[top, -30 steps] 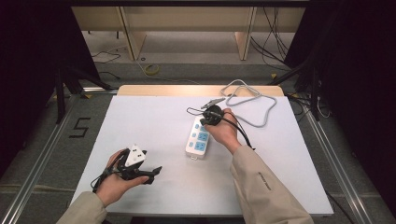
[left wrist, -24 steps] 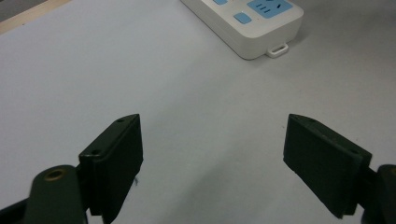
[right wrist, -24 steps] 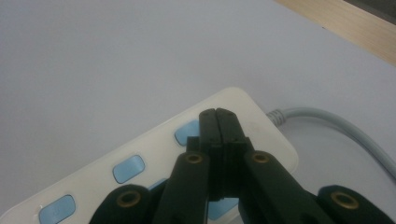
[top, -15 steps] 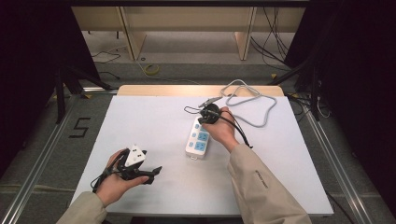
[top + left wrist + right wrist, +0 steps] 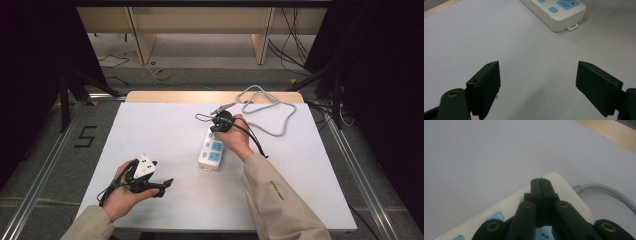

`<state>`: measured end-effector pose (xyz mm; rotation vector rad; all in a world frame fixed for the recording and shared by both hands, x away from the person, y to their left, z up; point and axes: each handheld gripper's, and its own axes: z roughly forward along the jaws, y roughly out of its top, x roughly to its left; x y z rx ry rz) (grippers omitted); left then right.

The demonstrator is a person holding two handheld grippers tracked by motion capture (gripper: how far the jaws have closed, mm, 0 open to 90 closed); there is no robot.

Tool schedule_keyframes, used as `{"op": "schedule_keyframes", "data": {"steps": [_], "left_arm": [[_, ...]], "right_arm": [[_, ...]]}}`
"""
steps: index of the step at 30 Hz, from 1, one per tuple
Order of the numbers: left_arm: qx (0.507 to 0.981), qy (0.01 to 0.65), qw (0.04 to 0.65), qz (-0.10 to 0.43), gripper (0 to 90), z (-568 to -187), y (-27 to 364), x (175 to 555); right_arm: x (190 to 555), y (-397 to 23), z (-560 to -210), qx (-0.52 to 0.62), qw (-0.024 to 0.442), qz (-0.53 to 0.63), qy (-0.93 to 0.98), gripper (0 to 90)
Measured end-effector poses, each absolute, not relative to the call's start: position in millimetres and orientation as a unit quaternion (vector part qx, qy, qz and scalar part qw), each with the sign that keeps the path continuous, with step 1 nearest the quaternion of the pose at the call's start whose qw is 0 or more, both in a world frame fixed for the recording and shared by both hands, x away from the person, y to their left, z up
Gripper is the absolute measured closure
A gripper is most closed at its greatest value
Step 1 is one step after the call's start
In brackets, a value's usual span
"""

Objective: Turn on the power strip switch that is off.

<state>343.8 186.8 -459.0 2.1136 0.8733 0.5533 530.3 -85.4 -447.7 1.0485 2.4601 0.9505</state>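
A white power strip [image 5: 212,147] with blue sockets lies mid-table, its grey cable [image 5: 272,107] looping off toward the far right. My right gripper [image 5: 216,127] hovers over the strip's far end with its jaws pressed together and nothing between them; in the right gripper view the closed tips [image 5: 540,183] sit just above the strip [image 5: 564,192] near where the cable [image 5: 604,192] leaves it. My left gripper [image 5: 167,182] rests near the front left of the table, jaws wide apart and empty. In the left gripper view [image 5: 537,80] the near end of the strip [image 5: 559,12] lies ahead.
The white table top [image 5: 150,125] has a wooden strip [image 5: 175,96] along its far edge. Metal rails run along both sides of the table, and dark curtains hang left and right. A floor mark "5" [image 5: 85,136] lies left of the table.
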Motion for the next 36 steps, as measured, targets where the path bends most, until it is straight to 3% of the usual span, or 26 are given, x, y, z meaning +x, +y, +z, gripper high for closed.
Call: {"op": "schedule_keyframes", "data": {"steps": [36], "left_arm": [[0.832, 0.340, 0.382, 0.215, 19.5, -459, 186, 344]], "right_arm": [[535, -74, -454, 0.371, 0.141, 0.313, 0.863, 90.0]]}}
